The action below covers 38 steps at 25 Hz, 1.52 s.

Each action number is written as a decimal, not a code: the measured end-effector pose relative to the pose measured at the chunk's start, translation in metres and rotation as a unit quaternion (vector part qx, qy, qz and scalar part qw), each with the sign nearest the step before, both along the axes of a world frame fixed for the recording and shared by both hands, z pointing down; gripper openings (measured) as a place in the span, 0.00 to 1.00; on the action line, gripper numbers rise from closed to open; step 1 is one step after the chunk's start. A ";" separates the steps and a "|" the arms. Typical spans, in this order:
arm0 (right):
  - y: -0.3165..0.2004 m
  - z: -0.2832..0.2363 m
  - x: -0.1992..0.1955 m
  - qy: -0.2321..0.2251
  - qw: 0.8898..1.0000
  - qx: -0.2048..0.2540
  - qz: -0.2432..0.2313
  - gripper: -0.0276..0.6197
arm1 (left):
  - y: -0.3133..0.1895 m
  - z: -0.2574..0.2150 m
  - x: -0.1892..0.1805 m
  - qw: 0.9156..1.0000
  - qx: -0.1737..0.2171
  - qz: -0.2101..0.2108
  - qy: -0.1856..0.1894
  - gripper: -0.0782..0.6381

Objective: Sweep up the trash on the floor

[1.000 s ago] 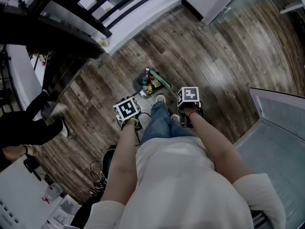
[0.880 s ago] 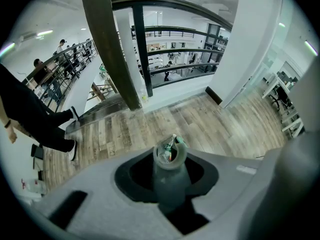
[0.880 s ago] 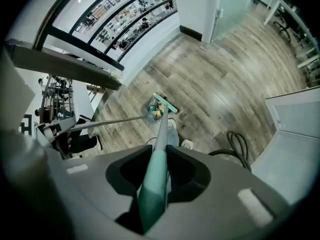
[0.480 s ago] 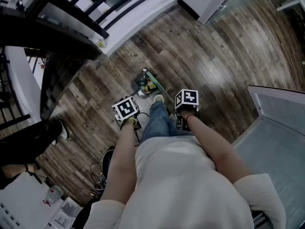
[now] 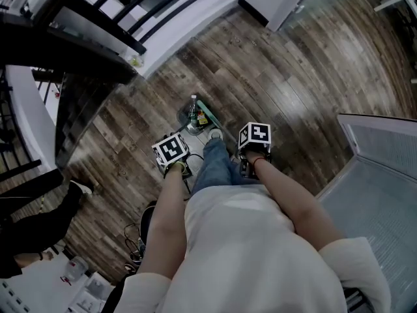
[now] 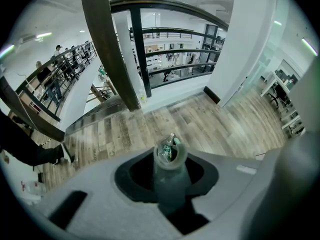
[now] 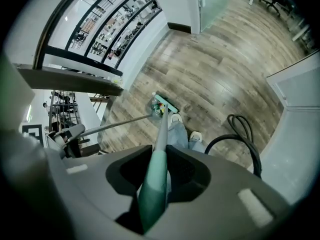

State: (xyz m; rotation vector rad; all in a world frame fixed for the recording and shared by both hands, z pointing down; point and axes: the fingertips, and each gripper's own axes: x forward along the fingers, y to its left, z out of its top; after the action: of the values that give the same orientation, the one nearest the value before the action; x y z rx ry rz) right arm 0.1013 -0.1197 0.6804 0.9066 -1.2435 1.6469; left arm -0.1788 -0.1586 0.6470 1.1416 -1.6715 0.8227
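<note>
Just beyond feet on floor [image 5: 280, 83]: trash [image 5: 194, 111] against dustpan [image 5: 184, 120], broom head [image 5: 210, 115] touching its right side. Left tongs [image 6: 169, 176] clenched on dustpan handle [image 6: 170, 184], right tongs [image 7: 155, 176] on broom handle [image 7: 154, 189]. Both shafts slant down and away to trash. Next stroke likely leftward into pan.

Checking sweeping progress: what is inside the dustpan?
A clear plastic bottle and some colourful wrappers lie in the dustpan. Whatever is beneath them is covered, and smaller scraps are too small to tell.
</note>
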 end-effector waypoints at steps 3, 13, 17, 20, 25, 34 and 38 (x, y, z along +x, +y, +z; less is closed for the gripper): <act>0.001 -0.001 0.004 0.007 1.000 0.012 -0.014 0.19 | 0.001 0.005 0.005 1.000 0.004 0.001 0.010 0.24; 0.010 -0.013 0.020 0.014 0.999 0.033 -0.027 0.19 | 0.008 0.003 0.008 1.000 0.004 0.009 0.005 0.24; 0.016 -0.016 0.028 0.011 0.999 0.042 -0.023 0.19 | 0.017 0.005 0.011 1.000 0.009 0.009 0.007 0.24; 0.020 -0.019 0.035 0.005 0.999 0.051 -0.017 0.19 | 0.022 -0.001 0.012 1.000 0.016 0.010 0.000 0.24; 0.031 -0.026 0.046 -0.006 0.998 0.066 -0.003 0.19 | 0.041 -0.001 0.017 1.000 0.019 0.010 0.000 0.24; 0.052 -0.031 0.062 -0.012 0.997 0.082 0.005 0.19 | 0.074 0.000 0.021 1.000 0.024 0.004 -0.003 0.24; 0.062 -0.031 0.066 -0.015 0.996 0.083 0.015 0.19 | 0.090 -0.001 0.019 1.000 0.024 -0.008 -0.004 0.24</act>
State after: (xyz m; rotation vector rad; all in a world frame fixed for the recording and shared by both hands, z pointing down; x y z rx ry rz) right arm 0.1676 -0.0582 0.6492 1.0089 -1.4112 1.6037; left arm -0.1595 -0.0689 0.6457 1.1582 -1.7124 0.7823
